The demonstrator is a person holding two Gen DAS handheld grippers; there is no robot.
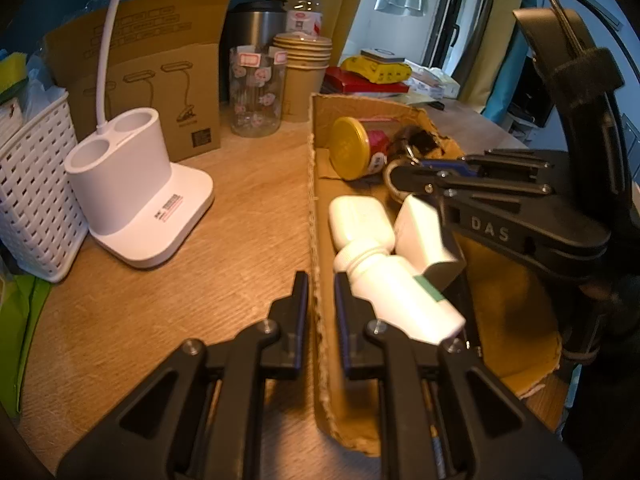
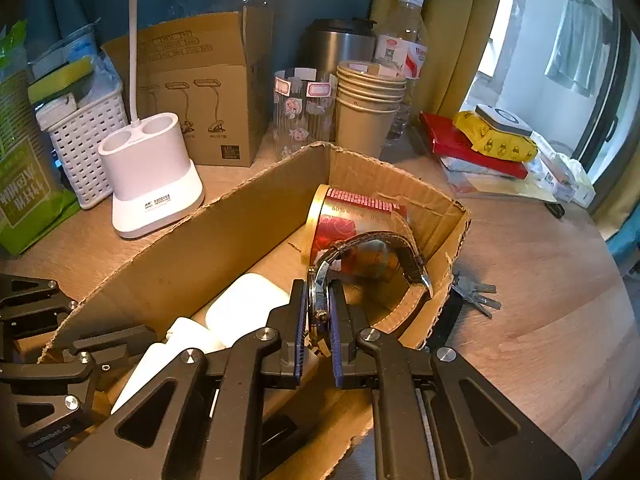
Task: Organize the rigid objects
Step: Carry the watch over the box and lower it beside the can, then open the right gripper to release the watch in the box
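An open cardboard box (image 2: 224,236) stands on the wooden table. In it lie a red can with a gold lid (image 2: 348,224), a white case (image 2: 244,308) and a white bottle (image 1: 400,296). My right gripper (image 2: 318,304) is shut on a wristwatch (image 2: 380,256) by its case, held above the box; it also shows in the left wrist view (image 1: 430,178). My left gripper (image 1: 322,292) straddles the box's left wall (image 1: 314,240), its fingers close on either side of the cardboard. A white block with a dark end (image 1: 426,236) lies beside the bottle.
A white lamp base (image 2: 152,176), a white lattice basket (image 2: 86,140), a lamp carton (image 2: 208,84), a glass jar (image 2: 304,108) and stacked paper cups (image 2: 368,104) stand behind the box. Keys (image 2: 476,294) lie right of the box. Books and a yellow pouch (image 2: 496,140) sit at the far right.
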